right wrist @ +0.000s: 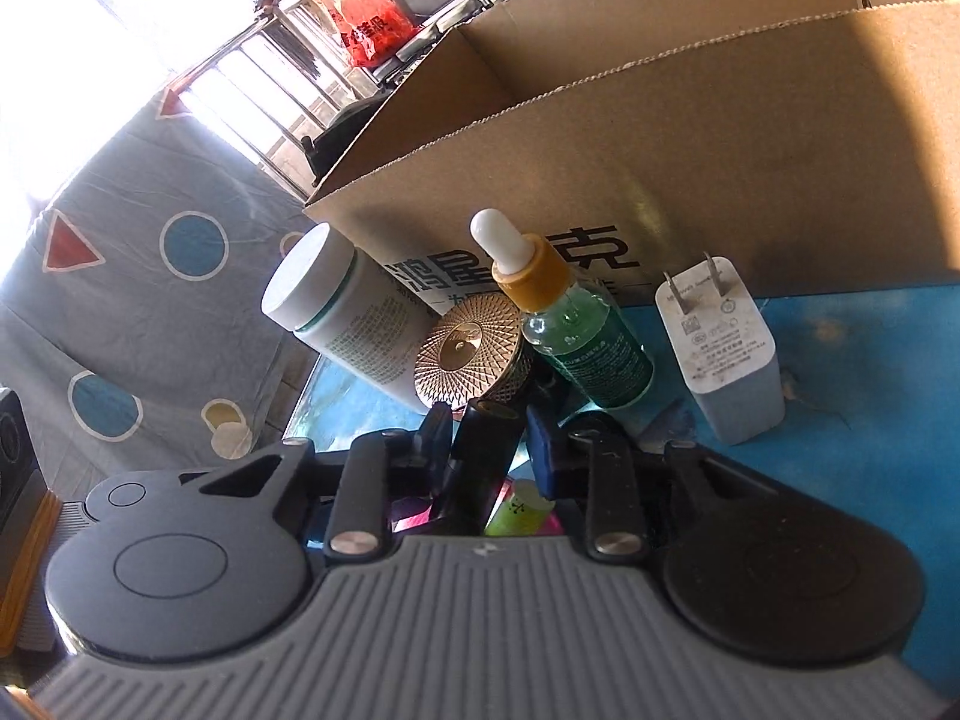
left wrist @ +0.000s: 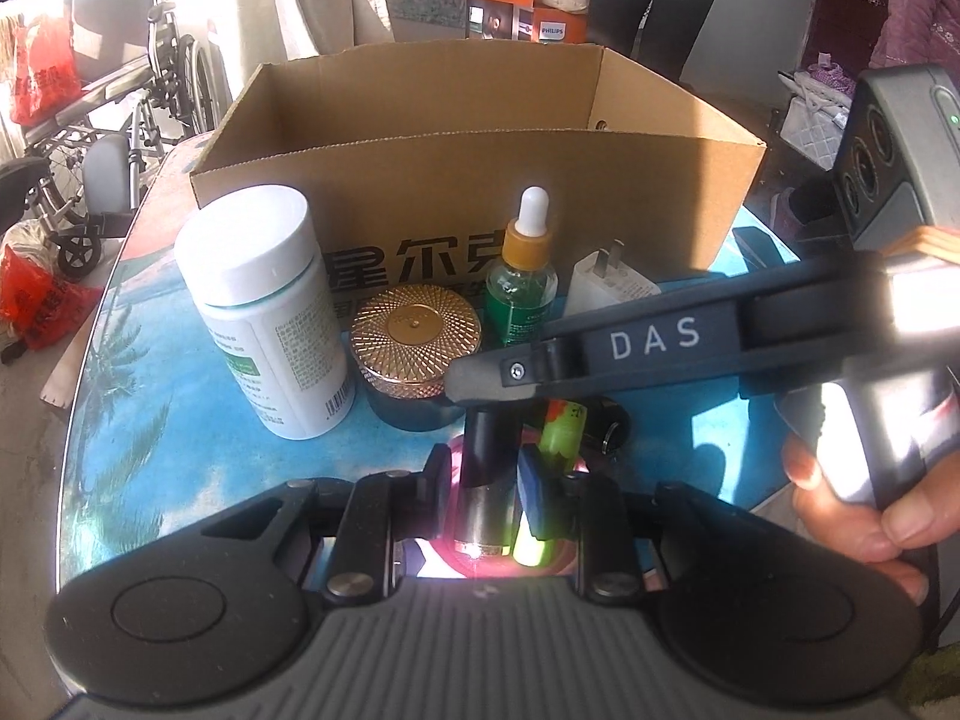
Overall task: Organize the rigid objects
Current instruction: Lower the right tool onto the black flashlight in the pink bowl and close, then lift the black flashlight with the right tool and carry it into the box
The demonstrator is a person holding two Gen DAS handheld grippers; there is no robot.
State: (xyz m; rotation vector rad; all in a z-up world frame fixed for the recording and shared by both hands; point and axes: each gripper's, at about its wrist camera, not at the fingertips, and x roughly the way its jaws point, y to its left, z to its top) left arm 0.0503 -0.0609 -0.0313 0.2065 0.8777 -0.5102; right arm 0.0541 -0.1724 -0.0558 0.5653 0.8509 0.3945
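1. Cardboard forms the open box (left wrist: 480, 180) that is set at the back of the desk (left wrist: 120, 372), whose top is printed in blue with palm trees.
2. A row of small things is lined up in front of the box: a white pill bottle (left wrist: 264, 312), a round jar with a gold patterned lid (left wrist: 414, 342), a green dropper bottle (left wrist: 521, 288) with an orange collar and white bulb, and a white plug adapter (left wrist: 606, 288).
3. A dark cylindrical tube (left wrist: 483, 480) with a metallic end is seen nearest the left camera, standing in a pink holder (left wrist: 456, 564) beside a bright yellow-green item (left wrist: 555, 438).
4. The left gripper (left wrist: 483, 483) is clenched: its jaws are closed on the dark tube, one pad at each side.
5. The right gripper (right wrist: 489, 444) is seen from the left camera reaching in from the right side, held by a hand (left wrist: 864, 522), its tip over the top of the same tube.
6. In the right wrist view the jaws of the right gripper are closed narrowly around the tube's dark upper end, with the dropper bottle and the gold-lidded jar just behind it.
7. A wheelchair (left wrist: 120, 138) and red bags (left wrist: 42, 72) are visible beyond the desk at the left, and a person's legs (left wrist: 654, 0) are seen behind the box.
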